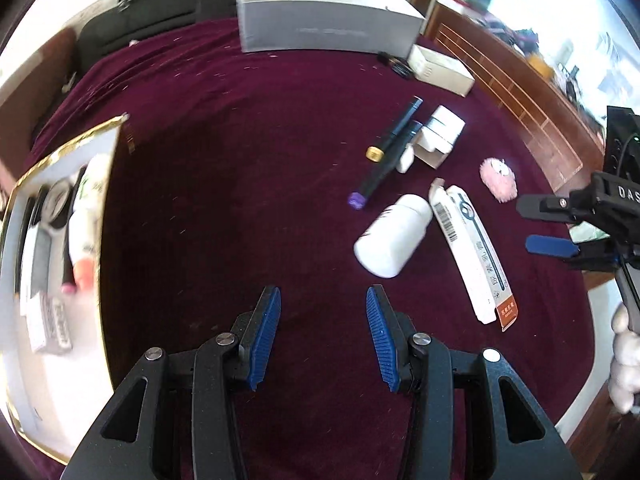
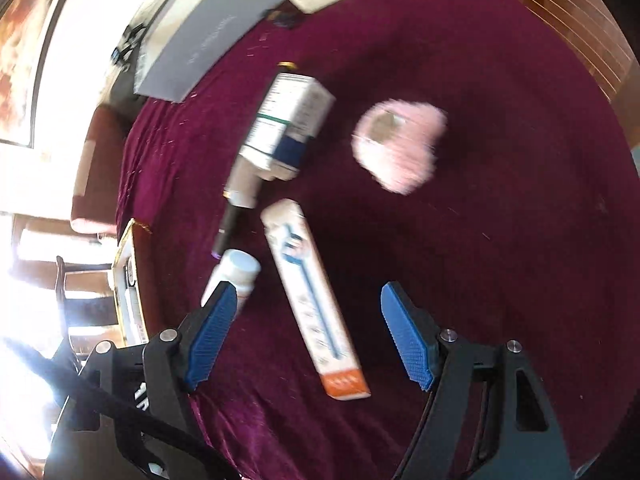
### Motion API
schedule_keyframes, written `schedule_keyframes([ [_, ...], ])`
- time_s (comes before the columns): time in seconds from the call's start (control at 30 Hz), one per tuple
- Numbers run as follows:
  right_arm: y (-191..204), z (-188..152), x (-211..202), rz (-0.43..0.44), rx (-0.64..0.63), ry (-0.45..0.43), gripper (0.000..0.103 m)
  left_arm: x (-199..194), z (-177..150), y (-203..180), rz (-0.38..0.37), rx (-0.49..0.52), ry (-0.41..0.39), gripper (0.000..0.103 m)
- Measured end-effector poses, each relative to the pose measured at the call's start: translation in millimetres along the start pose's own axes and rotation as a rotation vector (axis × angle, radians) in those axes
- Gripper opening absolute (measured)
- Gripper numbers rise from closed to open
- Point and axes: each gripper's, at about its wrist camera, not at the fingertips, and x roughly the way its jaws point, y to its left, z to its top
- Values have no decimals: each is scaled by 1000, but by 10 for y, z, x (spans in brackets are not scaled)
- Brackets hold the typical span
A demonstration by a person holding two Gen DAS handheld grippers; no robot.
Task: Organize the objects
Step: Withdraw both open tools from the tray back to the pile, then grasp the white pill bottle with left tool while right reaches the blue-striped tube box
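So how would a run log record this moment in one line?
left hand-held gripper: open, empty | right hand-held gripper: open over long box

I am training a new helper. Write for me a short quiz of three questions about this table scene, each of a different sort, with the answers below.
1. True or false: the left gripper is holding the white bottle.
2. Which thing lies right beside the white bottle? A) the long flat box B) the pink fluffy toy C) the big grey box
3. Fill in: the table is covered by a dark ___ cloth.

Key: 1 false, its jaws are open and empty; 2 A; 3 red.
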Motion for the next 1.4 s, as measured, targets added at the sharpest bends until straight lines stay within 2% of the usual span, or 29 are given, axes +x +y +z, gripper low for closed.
schedule_keyframes([
  [0.23,-108,-109,31,-8,33,0,75,160,96,-239,45,98,11,39],
  [0.4,-135,-161,78,-12,34,12,75,300,150,-317,43,133,21,39],
  [0.73,-267,-219,83,-17,50,27,75,502,182,-424,13,139,57,38],
  [1.23,-352,-225,110,4,55,41,76,545,222,-504,5,149,39,38],
  [1.3,-356,-228,112,7,52,43,76,539,216,-501,-14,143,36,38],
  [1.4,-358,-231,111,10,48,44,77,516,220,-478,-94,122,40,30],
])
